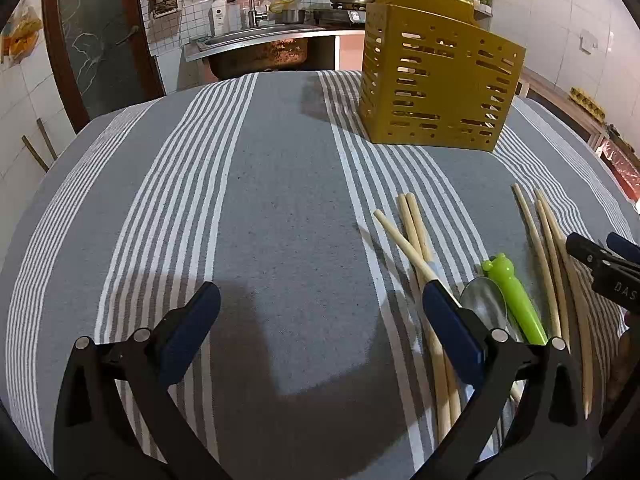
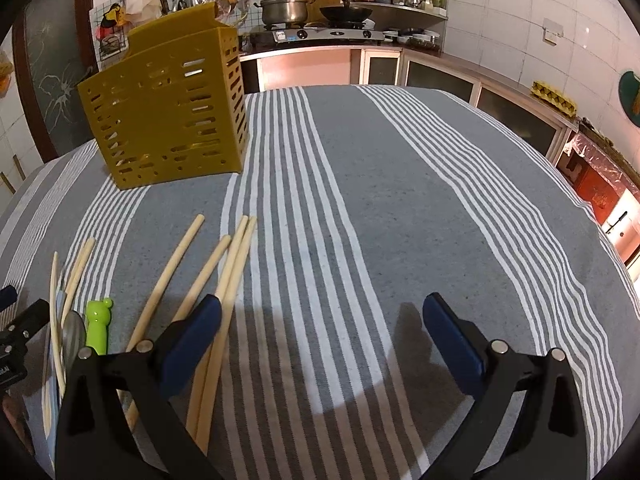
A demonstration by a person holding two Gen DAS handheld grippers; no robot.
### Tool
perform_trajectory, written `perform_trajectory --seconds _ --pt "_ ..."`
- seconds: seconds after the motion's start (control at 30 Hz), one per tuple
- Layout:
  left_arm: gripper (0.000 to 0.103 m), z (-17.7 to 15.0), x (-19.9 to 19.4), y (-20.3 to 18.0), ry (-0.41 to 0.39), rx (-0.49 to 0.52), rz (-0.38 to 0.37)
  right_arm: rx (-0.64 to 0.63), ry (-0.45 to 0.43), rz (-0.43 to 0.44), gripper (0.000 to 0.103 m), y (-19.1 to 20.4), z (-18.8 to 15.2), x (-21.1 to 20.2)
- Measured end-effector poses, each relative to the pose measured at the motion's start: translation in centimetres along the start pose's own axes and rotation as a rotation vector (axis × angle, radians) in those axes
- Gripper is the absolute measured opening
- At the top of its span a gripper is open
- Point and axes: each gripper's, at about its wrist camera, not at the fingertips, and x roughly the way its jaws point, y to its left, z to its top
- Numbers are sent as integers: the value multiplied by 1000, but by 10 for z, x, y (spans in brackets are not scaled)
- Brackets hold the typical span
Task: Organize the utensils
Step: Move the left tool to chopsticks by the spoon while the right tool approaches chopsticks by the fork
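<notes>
A mustard-yellow slotted utensil holder (image 1: 436, 84) (image 2: 168, 116) stands upright at the far side of the striped cloth. Several pale wooden chopsticks (image 1: 416, 236) (image 2: 232, 264) lie loose on the cloth, in two groups. Between the groups lie a metal spoon (image 1: 482, 304) (image 2: 74, 336) and a green frog-topped utensil (image 1: 516, 300) (image 2: 98, 326). My left gripper (image 1: 320, 304) is open, left of the utensils, with nothing between its fingers. My right gripper (image 2: 322, 316) is open too, right of the chopsticks, its left finger over them. In the left wrist view the right gripper's tip (image 1: 600, 256) shows at the right edge.
The grey-and-white striped tablecloth (image 1: 280, 200) (image 2: 400, 200) covers the table. Beyond it are a sink (image 1: 256, 40), a stove with a pot (image 2: 286, 10) and wok, shelves and cabinets. The left gripper's black body (image 2: 16, 340) shows at the left edge of the right wrist view.
</notes>
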Motion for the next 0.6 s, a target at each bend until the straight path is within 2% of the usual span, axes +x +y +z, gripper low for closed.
perform_trajectory --seconds 0.13,0.27,0.43,0.6 --pt "98 0 -8 1 11 -12 -13 8 16 16 90 0 1 2" --pt "98 1 -16 3 13 -27 -17 13 35 30 89 1 1 6" --pt "98 9 -24 3 9 -69 -36 -21 54 19 75 14 6 10" --pt "98 18 -24 -11 2 -67 -12 -16 65 20 64 17 9 11"
